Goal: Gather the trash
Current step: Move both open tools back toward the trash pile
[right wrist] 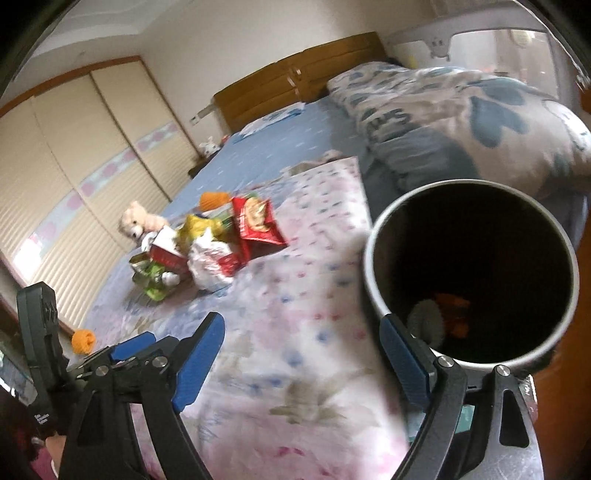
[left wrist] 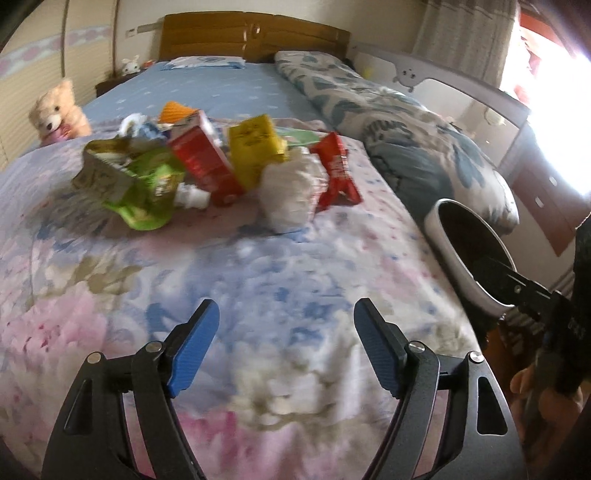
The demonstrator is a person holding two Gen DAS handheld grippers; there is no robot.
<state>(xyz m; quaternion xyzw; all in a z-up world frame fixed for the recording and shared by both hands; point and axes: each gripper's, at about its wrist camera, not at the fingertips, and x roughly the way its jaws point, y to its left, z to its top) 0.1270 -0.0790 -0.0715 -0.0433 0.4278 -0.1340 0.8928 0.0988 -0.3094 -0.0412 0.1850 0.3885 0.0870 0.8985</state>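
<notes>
A pile of trash lies on the floral quilt: a green pouch (left wrist: pixel 147 184), a red carton (left wrist: pixel 205 162), a yellow pack (left wrist: pixel 256 147), a crumpled white bag (left wrist: pixel 291 192) and a red snack wrapper (left wrist: pixel 338 170). My left gripper (left wrist: pixel 287 314) hovers open over bare quilt, short of the pile. At the bed's right edge stands a grey bin (left wrist: pixel 436 221), whose dark inside holds something orange and something white (right wrist: pixel 426 317). My right gripper (right wrist: pixel 301 325) is open and empty, its right finger just before the bin's rim (right wrist: pixel 370 273). The pile (right wrist: pixel 207 251) lies further off to its left.
A teddy bear (left wrist: pixel 57 110) sits at the bed's left side. A folded blue-patterned duvet (left wrist: pixel 406 140) runs along the right. Behind are a wooden headboard (left wrist: pixel 255 35) and a wardrobe (right wrist: pixel 74 184). An orange ball (right wrist: pixel 83 341) rests near the quilt's left edge.
</notes>
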